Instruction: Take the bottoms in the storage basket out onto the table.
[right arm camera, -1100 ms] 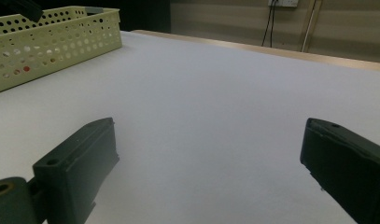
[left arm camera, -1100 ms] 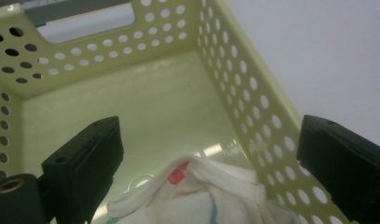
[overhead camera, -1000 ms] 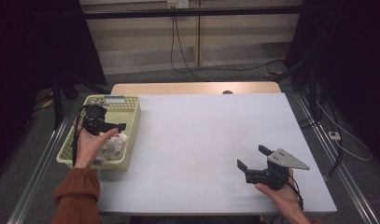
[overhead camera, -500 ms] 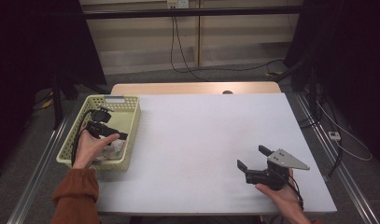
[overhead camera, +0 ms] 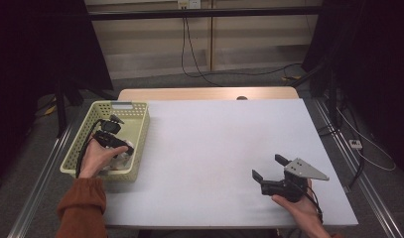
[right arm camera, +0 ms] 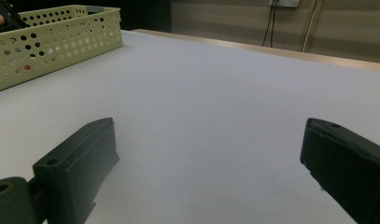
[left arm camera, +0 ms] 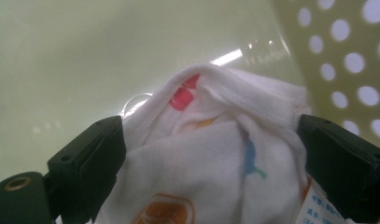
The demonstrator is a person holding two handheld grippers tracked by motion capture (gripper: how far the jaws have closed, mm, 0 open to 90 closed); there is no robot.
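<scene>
Your left gripper (overhead camera: 121, 148) is down in the basket (overhead camera: 140, 130), its jaws spread wide around the white cloth (left arm camera: 211, 149).

The cloth is a crumpled white printed piece with red, blue and orange marks, lying on the floor of the pale green perforated basket at the table's (overhead camera: 224, 144) left edge; in the left gripper view it bulges up between your two black jaws, which stand on either side of it, and whether they press it you cannot tell from here. Your right gripper (overhead camera: 270, 168) sits low over the bare white table near the front right corner, well apart from the basket, its jaws wide apart with nothing between them.
</scene>
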